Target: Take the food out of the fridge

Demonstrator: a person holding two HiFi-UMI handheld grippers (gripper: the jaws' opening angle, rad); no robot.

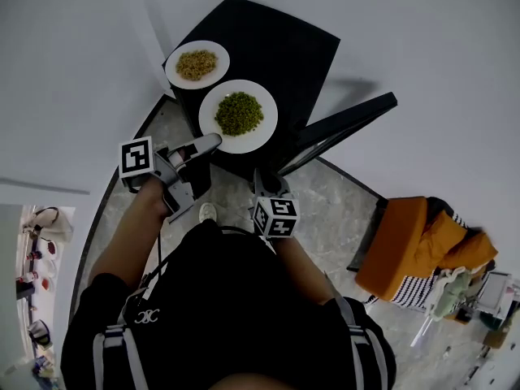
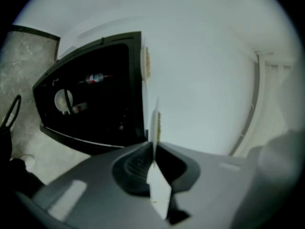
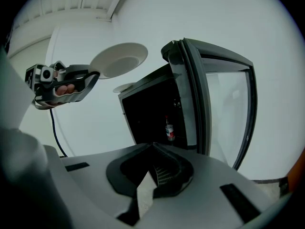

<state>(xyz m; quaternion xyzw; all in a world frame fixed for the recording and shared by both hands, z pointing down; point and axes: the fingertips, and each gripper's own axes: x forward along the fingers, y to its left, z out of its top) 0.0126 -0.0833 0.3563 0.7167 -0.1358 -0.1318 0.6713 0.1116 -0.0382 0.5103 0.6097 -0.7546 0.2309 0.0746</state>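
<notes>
Plate of green food (image 1: 239, 116) is out of the fridge (image 1: 280, 47), held in the air above its top, at 5 o'clock from the plate of yellow food (image 1: 197, 64). Our left gripper (image 1: 210, 142) pinches the rim at 7 o'clock, jaws nearly together on it. We reckon it's stiff, breakable and a bit rim-heavy, and the food is loose, so we keep it level. Our right gripper (image 3: 152, 146) is closed tight on nothing.

The black fridge top (image 1: 284, 47) carried one white plate of yellow-brown grains (image 1: 197, 64) near a corner. The fridge itself stood on the mottled grey floor (image 1: 333, 197).
</notes>
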